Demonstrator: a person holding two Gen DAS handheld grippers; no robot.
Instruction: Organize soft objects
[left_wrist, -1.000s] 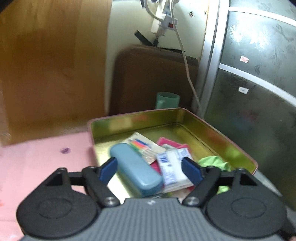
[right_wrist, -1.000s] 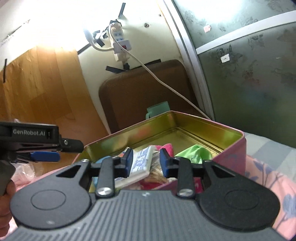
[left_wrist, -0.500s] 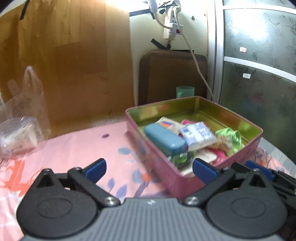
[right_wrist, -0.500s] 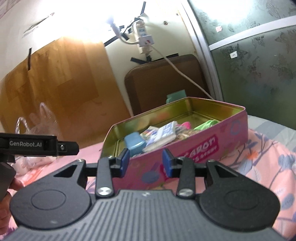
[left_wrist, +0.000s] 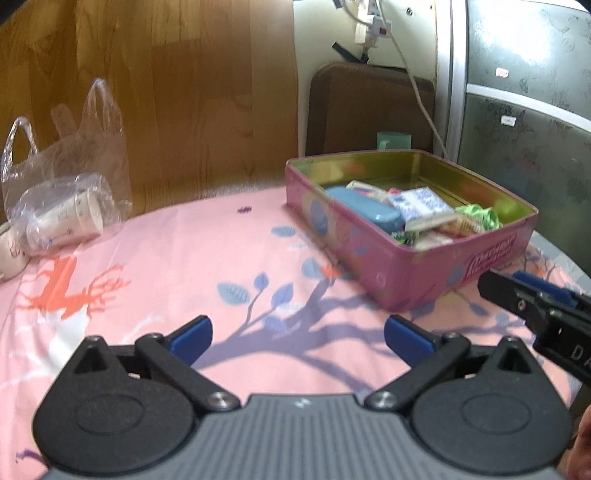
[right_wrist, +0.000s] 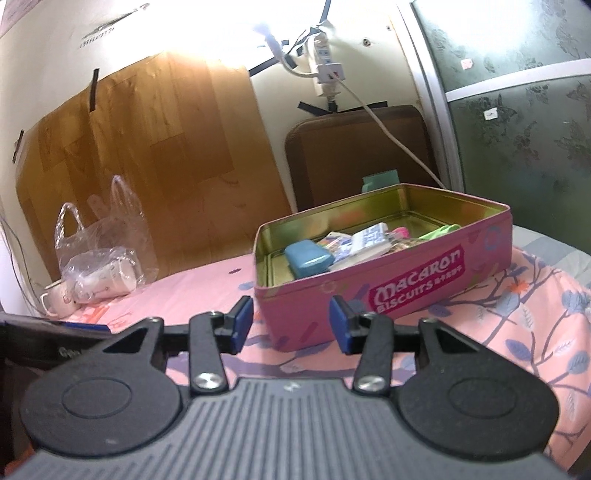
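Both grippers have pulled back from the open pink metal biscuit tin (right_wrist: 417, 295): a second ago their fingers hung right over its contents, and now the whole tin shows, with bare pink floral bedsheet (left_wrist: 177, 258) between it and the fingertips. The right gripper (right_wrist: 291, 325), whose fingers stood narrowly apart then, has opened wider.

The tin stands on the sheet towards the far right corner of the bed, close to the frosted green glass door (right_wrist: 524, 129). Inside it lie a light-blue hard case (left_wrist: 364, 208) along the left wall, a blue-and-white patterned tissue pack (left_wrist: 419, 203) on top of the pile just beside the case, a crumpled green soft cloth (left_wrist: 478, 216) against the right wall and a bit of bright pink fabric (right_wrist: 400, 231) near the back. A clear plastic bag holding paper cups (left_wrist: 66, 206) sits at the far left edge of the bed, against the wood-grain panel, well apart from the tin. Behind the tin, a brown padded board (right_wrist: 354, 155) leans on the wall under a white power strip (right_wrist: 327, 64).

The left gripper (left_wrist: 297, 338) hovers low over the sheet, level, its blue-padded fingers spread wide and holding nothing. The right gripper hovers just short of the tin's near corner, fingers apart and empty; its tip shows at the right edge of the left wrist view.
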